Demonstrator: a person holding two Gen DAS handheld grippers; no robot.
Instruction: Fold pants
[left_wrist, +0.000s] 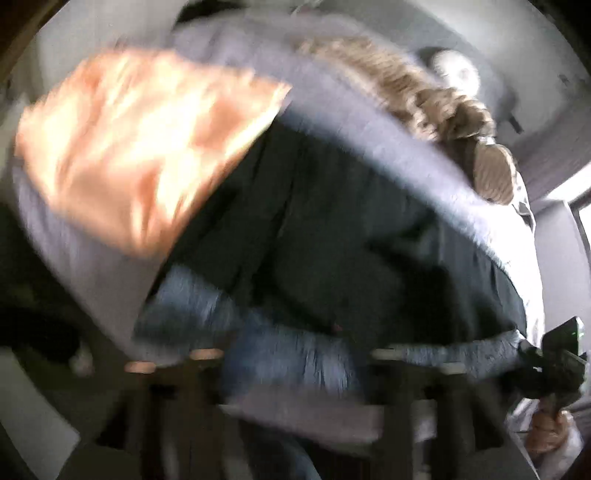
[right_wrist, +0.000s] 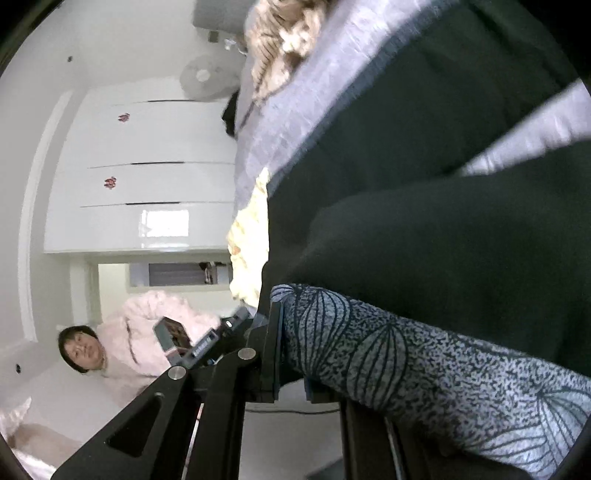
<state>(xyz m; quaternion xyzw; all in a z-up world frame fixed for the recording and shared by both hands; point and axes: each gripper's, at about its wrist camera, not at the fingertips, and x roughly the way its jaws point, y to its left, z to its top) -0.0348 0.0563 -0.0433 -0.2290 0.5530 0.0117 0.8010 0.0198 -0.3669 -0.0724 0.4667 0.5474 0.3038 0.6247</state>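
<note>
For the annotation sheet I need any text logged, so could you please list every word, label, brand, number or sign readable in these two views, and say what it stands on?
No readable text in either view.
Small red ornaments on the white wardrobe doors: decorations, too small to tell whether they bear characters.
Phone screen on the left gripper: too small and angled to read.
Patterned waistband of the dark pants: leaf print only, no label visible.
Left wrist view: motion-blurred, nothing legible.

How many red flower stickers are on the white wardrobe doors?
2. One red flower sticker sits on the upper part of the wardrobe in the right wrist view, the other red flower sticker just below it. More may be hidden behind the bed.
</note>
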